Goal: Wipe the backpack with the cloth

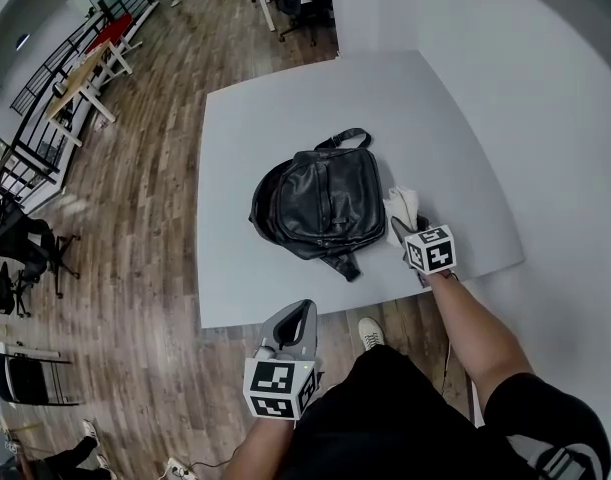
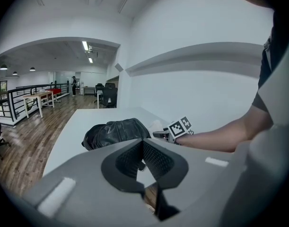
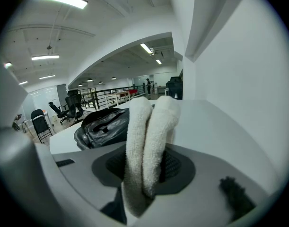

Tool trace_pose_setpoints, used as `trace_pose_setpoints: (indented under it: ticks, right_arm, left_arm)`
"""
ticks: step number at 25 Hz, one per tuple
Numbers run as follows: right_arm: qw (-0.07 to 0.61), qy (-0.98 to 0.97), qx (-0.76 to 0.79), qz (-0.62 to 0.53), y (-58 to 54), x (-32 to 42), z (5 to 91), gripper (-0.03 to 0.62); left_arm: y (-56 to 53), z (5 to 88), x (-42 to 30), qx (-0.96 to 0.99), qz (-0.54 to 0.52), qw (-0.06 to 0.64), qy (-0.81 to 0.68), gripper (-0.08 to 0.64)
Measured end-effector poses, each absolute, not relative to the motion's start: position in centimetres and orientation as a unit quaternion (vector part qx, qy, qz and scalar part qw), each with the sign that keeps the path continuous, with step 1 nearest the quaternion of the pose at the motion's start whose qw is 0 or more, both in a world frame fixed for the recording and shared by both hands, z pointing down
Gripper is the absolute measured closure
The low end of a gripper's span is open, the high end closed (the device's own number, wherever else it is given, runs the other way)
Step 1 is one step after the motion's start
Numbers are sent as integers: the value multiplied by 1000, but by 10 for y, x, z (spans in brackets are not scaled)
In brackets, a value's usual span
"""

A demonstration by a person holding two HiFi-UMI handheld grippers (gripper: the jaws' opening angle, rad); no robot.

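Note:
A black leather backpack lies flat in the middle of the white table. It also shows in the left gripper view and the right gripper view. My right gripper is shut on a folded white cloth, just right of the bag and apart from it. The cloth stands up between the jaws of the right gripper. My left gripper hangs off the table's near edge over the floor. Its jaws meet at the tips with nothing between them.
A white wall runs along the table's right side. Wooden floor lies to the left and near side. Desks, a black railing and office chairs stand far left. My shoe is below the table's near edge.

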State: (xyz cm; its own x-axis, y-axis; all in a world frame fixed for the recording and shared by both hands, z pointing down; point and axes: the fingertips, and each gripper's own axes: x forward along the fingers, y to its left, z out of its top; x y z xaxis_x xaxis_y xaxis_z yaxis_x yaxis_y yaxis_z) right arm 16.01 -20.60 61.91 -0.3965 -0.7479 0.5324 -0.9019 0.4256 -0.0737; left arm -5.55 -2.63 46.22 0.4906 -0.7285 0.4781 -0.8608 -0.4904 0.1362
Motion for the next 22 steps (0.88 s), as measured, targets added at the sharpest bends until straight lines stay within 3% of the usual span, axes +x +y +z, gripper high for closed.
trace_pose_setpoints:
  ticks: [22]
  right_arm:
    - [212,-812,513,180,-151,140,612,463]
  left_arm:
    - [16,449,-71,853,159,169,-468,552]
